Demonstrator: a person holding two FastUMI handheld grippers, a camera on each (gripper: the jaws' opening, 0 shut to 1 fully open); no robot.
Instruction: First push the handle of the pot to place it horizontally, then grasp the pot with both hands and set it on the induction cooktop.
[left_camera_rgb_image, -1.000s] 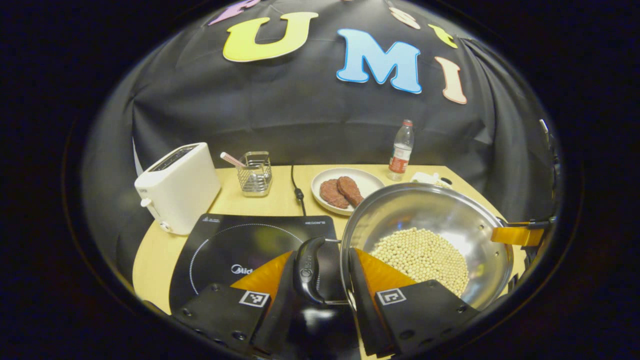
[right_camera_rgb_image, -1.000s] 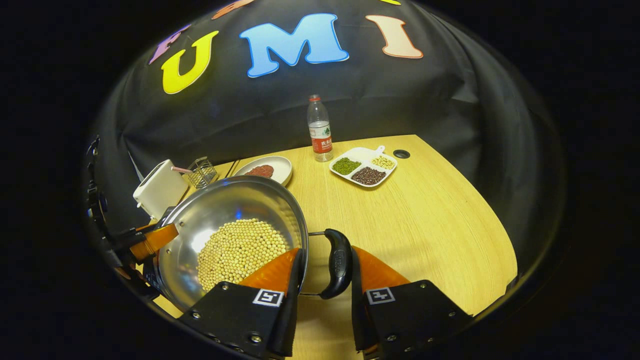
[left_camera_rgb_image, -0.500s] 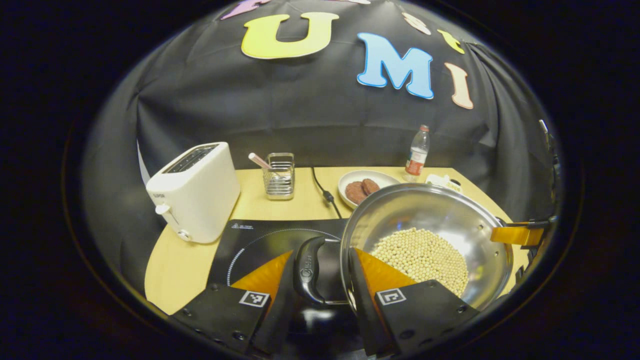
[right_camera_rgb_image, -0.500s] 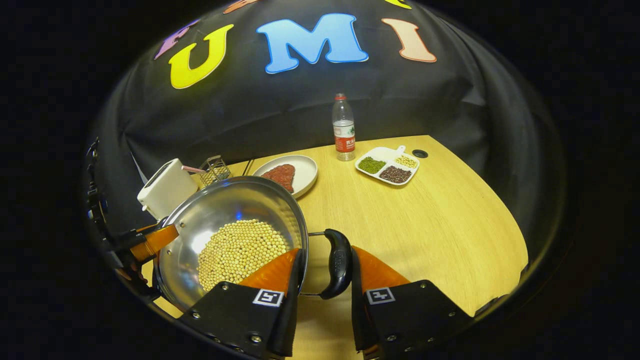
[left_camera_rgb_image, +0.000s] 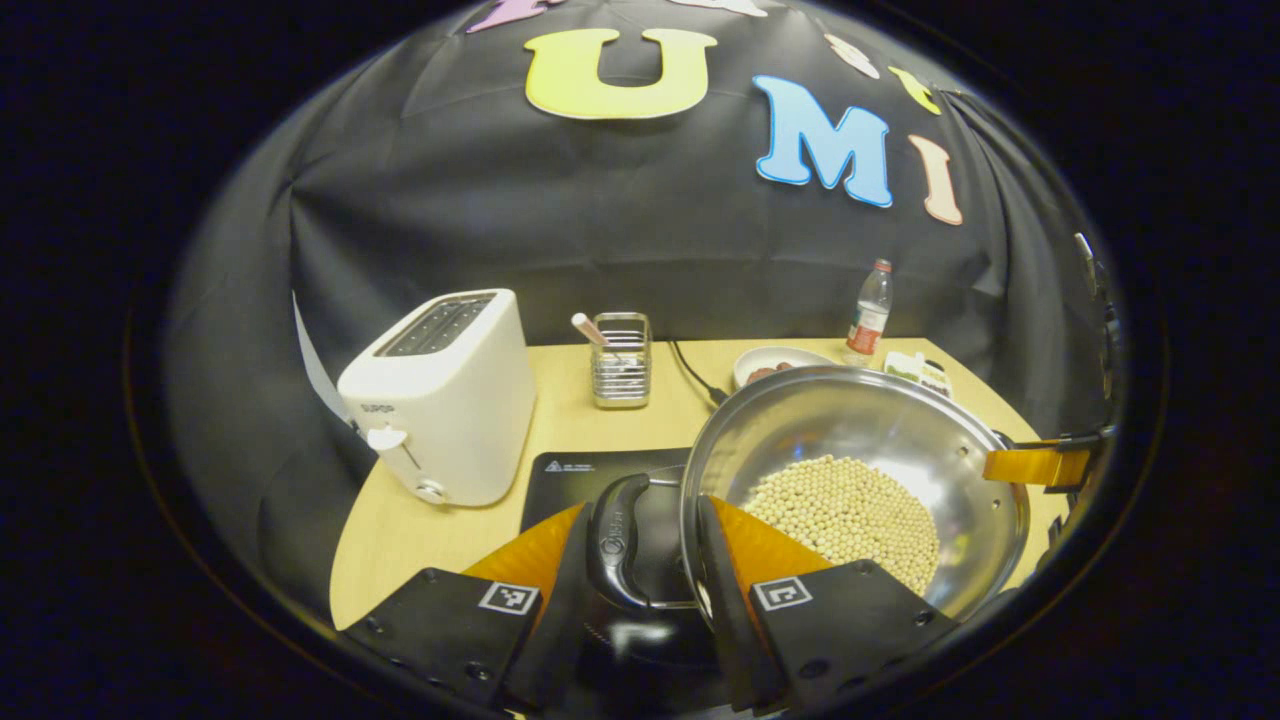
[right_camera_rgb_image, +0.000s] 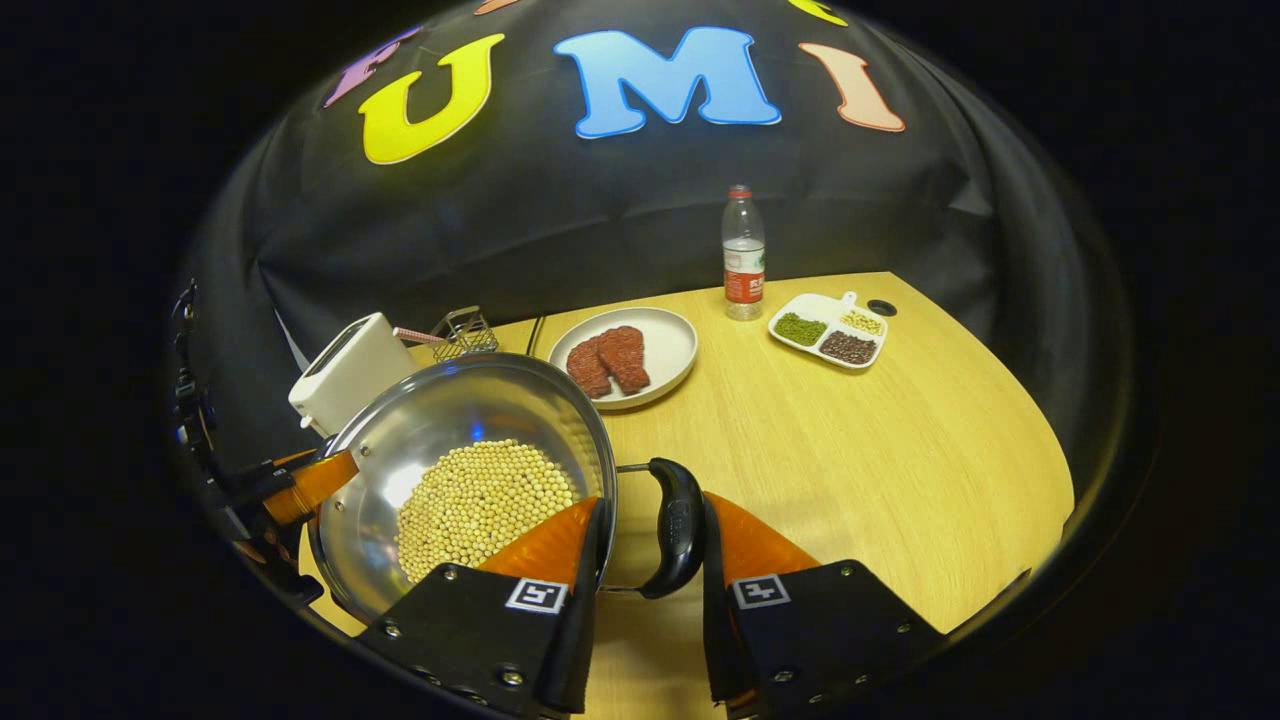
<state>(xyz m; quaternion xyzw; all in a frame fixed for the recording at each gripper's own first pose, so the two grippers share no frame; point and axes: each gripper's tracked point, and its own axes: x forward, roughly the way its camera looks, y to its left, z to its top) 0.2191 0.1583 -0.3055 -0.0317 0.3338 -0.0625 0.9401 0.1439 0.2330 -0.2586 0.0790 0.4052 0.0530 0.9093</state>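
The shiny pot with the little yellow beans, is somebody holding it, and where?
Yes. The shiny steel pot of beans is held by both grippers: left gripper on one black side handle, right gripper on the other handle.

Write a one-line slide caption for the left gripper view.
Left gripper grips pot handle above induction cooktop, beside toaster.

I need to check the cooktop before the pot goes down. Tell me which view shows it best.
The left gripper view: the cooktop lies just beyond the left gripper, with one corner bare and the rest behind the pot. In the right gripper view the pot blocks that side.
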